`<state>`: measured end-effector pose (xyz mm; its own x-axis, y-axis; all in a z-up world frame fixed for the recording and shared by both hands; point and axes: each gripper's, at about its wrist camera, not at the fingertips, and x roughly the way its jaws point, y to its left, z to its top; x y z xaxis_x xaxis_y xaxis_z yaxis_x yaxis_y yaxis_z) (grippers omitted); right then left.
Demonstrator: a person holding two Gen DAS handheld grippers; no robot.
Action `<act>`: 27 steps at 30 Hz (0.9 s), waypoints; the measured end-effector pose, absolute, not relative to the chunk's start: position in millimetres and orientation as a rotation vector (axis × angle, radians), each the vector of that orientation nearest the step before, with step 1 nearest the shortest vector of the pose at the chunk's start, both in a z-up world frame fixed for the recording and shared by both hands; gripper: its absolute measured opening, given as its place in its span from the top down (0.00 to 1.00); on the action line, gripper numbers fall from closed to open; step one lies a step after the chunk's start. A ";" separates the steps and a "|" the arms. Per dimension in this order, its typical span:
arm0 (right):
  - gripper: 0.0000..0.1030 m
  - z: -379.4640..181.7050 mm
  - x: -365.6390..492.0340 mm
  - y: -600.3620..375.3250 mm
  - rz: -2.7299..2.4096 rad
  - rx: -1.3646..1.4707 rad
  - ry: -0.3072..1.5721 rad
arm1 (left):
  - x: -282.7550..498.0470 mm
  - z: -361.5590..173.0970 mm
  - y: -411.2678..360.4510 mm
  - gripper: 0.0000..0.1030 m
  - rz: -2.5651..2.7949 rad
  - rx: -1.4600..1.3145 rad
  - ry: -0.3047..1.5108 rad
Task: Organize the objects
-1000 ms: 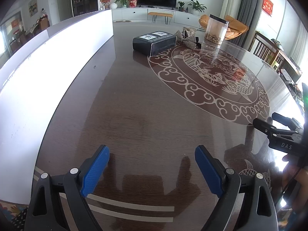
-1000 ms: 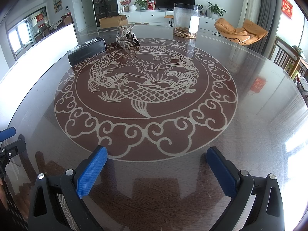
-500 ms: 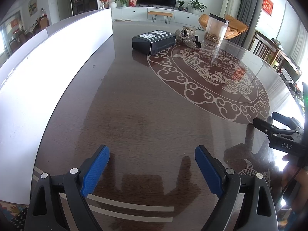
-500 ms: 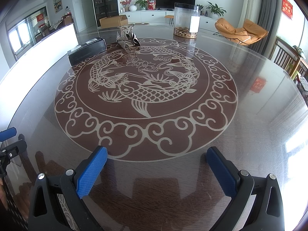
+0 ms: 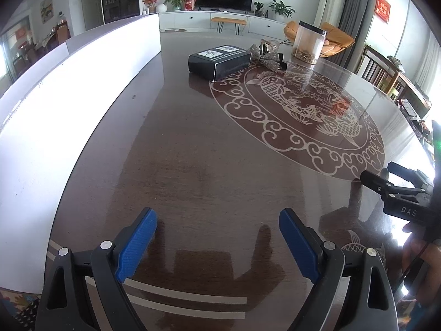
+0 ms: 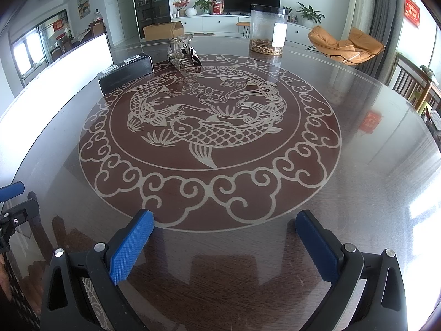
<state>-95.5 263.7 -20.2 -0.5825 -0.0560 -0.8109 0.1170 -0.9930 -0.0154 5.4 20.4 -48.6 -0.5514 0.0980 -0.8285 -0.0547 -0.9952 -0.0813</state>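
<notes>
A black rectangular box (image 5: 220, 62) lies at the far side of the dark round table (image 5: 193, 165); it also shows in the right wrist view (image 6: 125, 73). Beside it sits a glittery bow-like ornament (image 5: 266, 55), also in the right wrist view (image 6: 183, 55). A clear cylindrical jar (image 5: 308, 42) with brown contents stands further right, also in the right wrist view (image 6: 267, 33). My left gripper (image 5: 217, 237) is open and empty over the near table. My right gripper (image 6: 224, 237) is open and empty; it shows at the right edge of the left wrist view (image 5: 394, 190).
A white panel (image 5: 69, 88) runs along the table's left edge. A koi-and-cloud pattern (image 6: 209, 132) covers the table's middle. Wooden chairs (image 6: 416, 88) stand at the right. An orange lounge chair (image 6: 347, 45) and a TV cabinet stand beyond the table.
The left wrist view has shifted very slightly, so the far objects sit a little lower and left. Both grippers stay open and empty.
</notes>
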 end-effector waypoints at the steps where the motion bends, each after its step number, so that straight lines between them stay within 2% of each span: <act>1: 0.00 -20.1 -95.6 264.5 -2.709 1.385 0.103 | 4.8 -47.2 19.0 0.12 2.690 -1.439 -0.076; 10: 0.00 -20.2 -95.6 264.5 -2.709 1.385 0.102 | -11.7 -34.9 5.4 0.12 2.648 -1.424 -0.121; 18: 0.00 -20.4 -95.5 263.8 -2.709 1.385 0.103 | -70.4 -25.4 -9.5 0.12 2.610 -1.437 -0.148; 23: 0.00 -20.3 -95.7 264.5 -2.709 1.385 0.102 | -134.8 -15.5 -0.5 0.12 2.598 -1.431 0.039; 27: 0.00 -20.3 -95.7 264.5 -2.709 1.385 0.102 | -179.3 -17.9 6.0 0.12 2.543 -1.452 0.097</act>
<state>-95.7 264.5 -20.3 -0.5823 -0.0558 -0.8110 0.1167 -0.9931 -0.0154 -179.3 6.0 -17.9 -0.4917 0.1498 -0.8578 -0.2148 -0.9755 -0.0472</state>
